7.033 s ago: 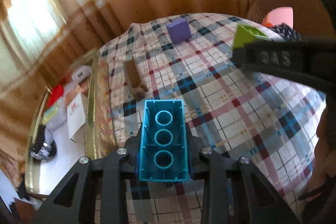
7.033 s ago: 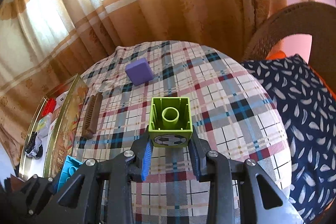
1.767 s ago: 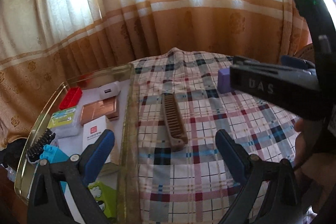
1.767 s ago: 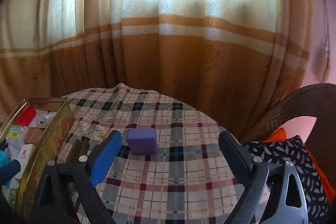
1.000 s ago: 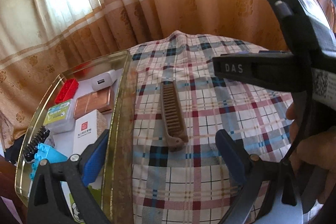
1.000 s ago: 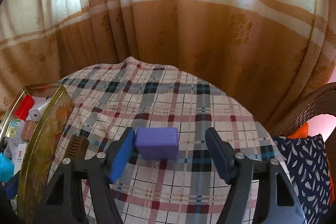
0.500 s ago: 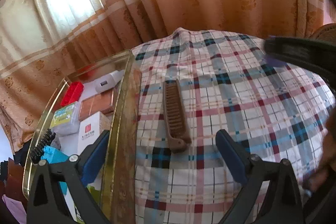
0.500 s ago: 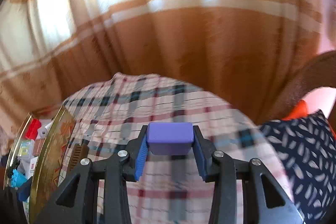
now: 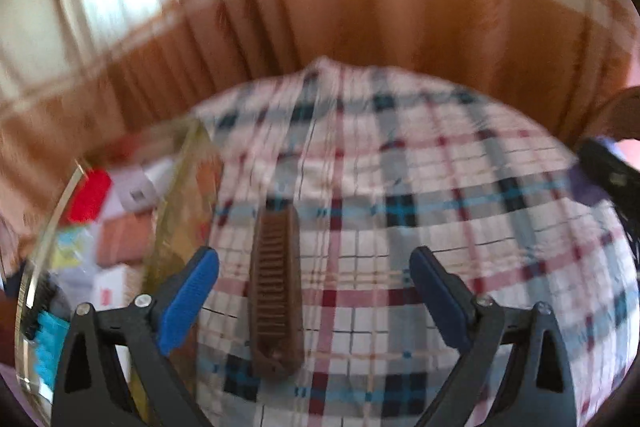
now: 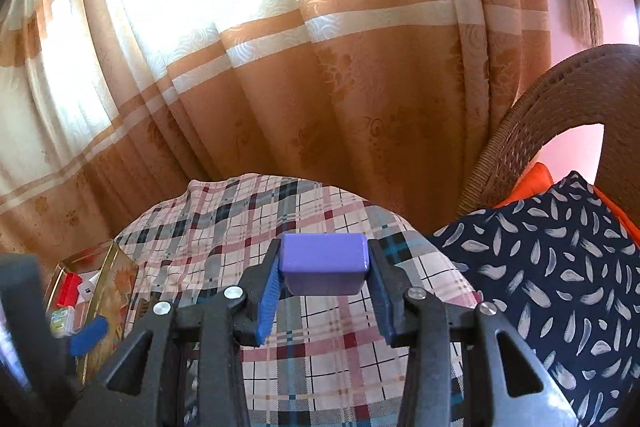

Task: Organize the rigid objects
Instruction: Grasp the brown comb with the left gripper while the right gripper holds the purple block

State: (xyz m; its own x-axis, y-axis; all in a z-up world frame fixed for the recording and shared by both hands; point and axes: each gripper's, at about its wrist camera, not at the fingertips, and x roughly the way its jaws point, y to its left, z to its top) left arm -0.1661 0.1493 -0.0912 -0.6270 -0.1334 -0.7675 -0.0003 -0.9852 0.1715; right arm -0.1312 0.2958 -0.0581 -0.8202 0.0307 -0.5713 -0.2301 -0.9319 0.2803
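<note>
My right gripper [image 10: 325, 281] is shut on a purple block [image 10: 323, 263] and holds it lifted above the plaid tablecloth [image 10: 256, 219]. A brown comb [image 9: 276, 287] lies lengthwise on the cloth between the blue-padded fingers [image 9: 188, 299] of my left gripper [image 9: 314, 297], which is open around it without touching it. At the left stands a gold-rimmed tray [image 9: 176, 211] with several small items, among them a red block [image 9: 89, 195], a white charger [image 9: 136, 191] and a cyan brick [image 9: 50, 349]. The left wrist view is blurred by motion.
A wicker chair [image 10: 560, 95] with a dark leaf-patterned cushion [image 10: 560, 267] stands to the right of the table. Orange and cream curtains [image 10: 300, 87] hang behind it. The tray's rim [image 10: 116, 267] borders the cloth on the left.
My right gripper shut on the purple block and lifted it off the cloth. My left gripper moved rightwards from the tray until the comb lay between its fingers.
</note>
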